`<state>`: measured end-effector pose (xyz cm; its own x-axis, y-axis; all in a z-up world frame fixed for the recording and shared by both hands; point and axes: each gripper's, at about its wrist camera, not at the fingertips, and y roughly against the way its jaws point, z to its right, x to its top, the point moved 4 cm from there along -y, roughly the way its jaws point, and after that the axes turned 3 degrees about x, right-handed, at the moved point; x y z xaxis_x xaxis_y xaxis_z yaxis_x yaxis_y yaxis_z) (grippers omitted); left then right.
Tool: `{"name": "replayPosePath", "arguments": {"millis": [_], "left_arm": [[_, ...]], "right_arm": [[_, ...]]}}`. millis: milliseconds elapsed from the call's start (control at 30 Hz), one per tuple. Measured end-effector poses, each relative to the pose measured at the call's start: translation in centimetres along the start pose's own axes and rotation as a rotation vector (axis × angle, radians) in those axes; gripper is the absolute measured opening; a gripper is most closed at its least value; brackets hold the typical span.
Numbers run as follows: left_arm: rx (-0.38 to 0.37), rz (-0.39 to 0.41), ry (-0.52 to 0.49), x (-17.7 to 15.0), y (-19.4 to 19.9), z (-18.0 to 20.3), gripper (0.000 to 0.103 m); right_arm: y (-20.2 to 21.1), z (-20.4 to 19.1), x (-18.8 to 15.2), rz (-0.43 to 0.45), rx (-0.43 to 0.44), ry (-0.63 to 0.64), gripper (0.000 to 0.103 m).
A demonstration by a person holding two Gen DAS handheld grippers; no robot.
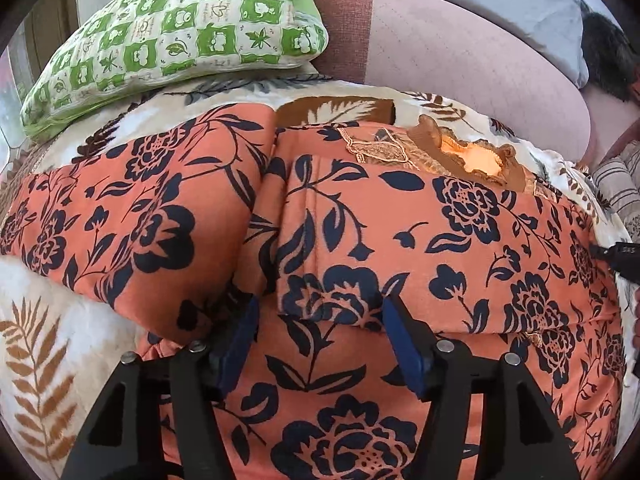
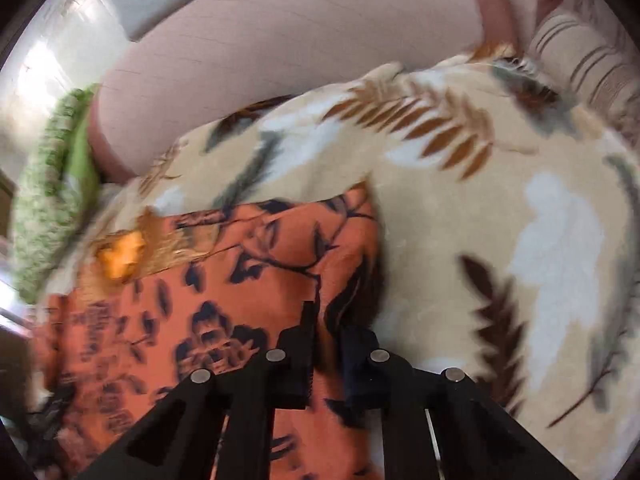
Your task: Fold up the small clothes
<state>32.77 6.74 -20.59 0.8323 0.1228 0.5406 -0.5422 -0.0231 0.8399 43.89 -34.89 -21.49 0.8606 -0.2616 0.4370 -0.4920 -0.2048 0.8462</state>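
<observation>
At the bottom of the left wrist view the left tongs (image 1: 316, 320) stand spread, blue pads either side of a folded flap of the orange floral garment (image 1: 360, 240). The pads do not appear to press on it, so nothing looks held on that side. At the bottom of the right wrist view the right tongs (image 2: 324, 344) are pressed nearly together right at the garment's (image 2: 240, 280) right-hand edge. The picture is smeared and I cannot tell whether a pinch of cloth sits between the pads.

The garment lies across the middle of the left view, its sides already turned in toward a crease at the centre, and the lace-trimmed neckline (image 1: 472, 156) points to the upper right. I judge the side folds to be done and a lengthwise fold to come. That next move calls for a firm pinch on the near hem at both corners, then a level carry toward the neckline so that the layers do not slide apart.

Under it all is a cream blanket with leaf print (image 1: 44, 360) spread over a bed. Farther off, a green-checked pillow (image 1: 180, 36) lies at the upper left. A pale pink padded headboard (image 1: 460, 52) crosses the top, and a striped cushion (image 2: 592, 64) sits at the upper right of the right view.
</observation>
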Motion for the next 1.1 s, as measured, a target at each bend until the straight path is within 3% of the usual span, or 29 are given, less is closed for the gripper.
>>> {"name": "replayPosePath", "arguments": {"millis": [100, 167, 200, 267, 300, 367, 433, 500, 567, 733, 833, 933, 967, 1000, 1033, 1100], "left_arm": [[-0.031, -0.008, 0.012, 0.3, 1.2, -0.5, 0.065], [-0.081, 0.051, 0.050, 0.9, 3.7, -2.0, 0.065], [-0.094, 0.078, 0.064, 1.0, 4.7, -2.7, 0.065], [-0.130, 0.126, 0.112, 1.2, 7.2, -5.6, 0.066], [-0.144, 0.146, 0.156, 1.1, 8.2, -7.8, 0.070], [-0.126, 0.181, 0.269, 0.9, 9.5, -12.6, 0.077], [-0.145, 0.195, 0.451, 0.6, 9.5, -18.9, 0.079], [-0.213, 0.146, 0.677, 0.1, 7.7, -25.1, 0.079], [-0.286, 0.105, 0.828, -0.1, 5.6, -29.5, 0.079], [-0.286, 0.063, 0.964, 0.2, 2.2, -34.7, 0.078], [-0.304, 0.076, 1.017, 0.3, 1.4, -35.6, 0.078], [-0.266, 0.085, 1.053, 1.3, 1.1, -36.2, 0.077], [-0.249, 0.084, 1.059, 1.3, 1.0, -36.5, 0.064], [-0.204, 0.062, 1.057, 1.6, 0.6, -36.8, 0.025], [-0.150, 0.016, 1.048, 1.5, 0.2, -36.9, 0.004], [-0.116, -0.016, 1.058, 1.7, -0.2, -37.0, 0.006]], "right_arm": [[0.9, -0.3, -0.1, 0.026, 0.001, 0.003, 0.020], [3.0, -0.7, -0.6, 0.060, -0.065, 0.035, 0.036], [4.2, -0.9, -0.7, 0.099, -0.084, 0.037, 0.038], [6.8, -1.0, -1.5, 0.167, -0.043, 0.023, 0.063], [7.9, -1.4, -2.5, 0.183, -0.009, 0.034, 0.066], [9.4, -3.0, -4.7, 0.190, 0.071, 0.058, 0.067], [10.2, -4.7, -7.2, 0.193, 0.160, 0.036, 0.067], [10.6, -6.4, -10.3, 0.183, 0.239, 0.021, 0.068], [10.7, -7.9, -13.2, 0.170, 0.279, 0.051, 0.068], [7.5, -10.9, -16.5, 0.111, 0.274, 0.190, 0.068], [6.7, -10.9, -16.5, 0.113, 0.302, 0.183, 0.068], [6.5, -10.6, -16.5, 0.117, 0.306, 0.177, 0.068], [6.5, -10.4, -16.4, 0.118, 0.310, 0.170, 0.068], [6.5, -10.3, -16.3, 0.119, 0.315, 0.159, 0.068], [6.8, -10.3, -16.3, 0.121, 0.315, 0.154, 0.068], [7.0, -10.2, -16.2, 0.129, 0.315, 0.151, 0.068]]}}
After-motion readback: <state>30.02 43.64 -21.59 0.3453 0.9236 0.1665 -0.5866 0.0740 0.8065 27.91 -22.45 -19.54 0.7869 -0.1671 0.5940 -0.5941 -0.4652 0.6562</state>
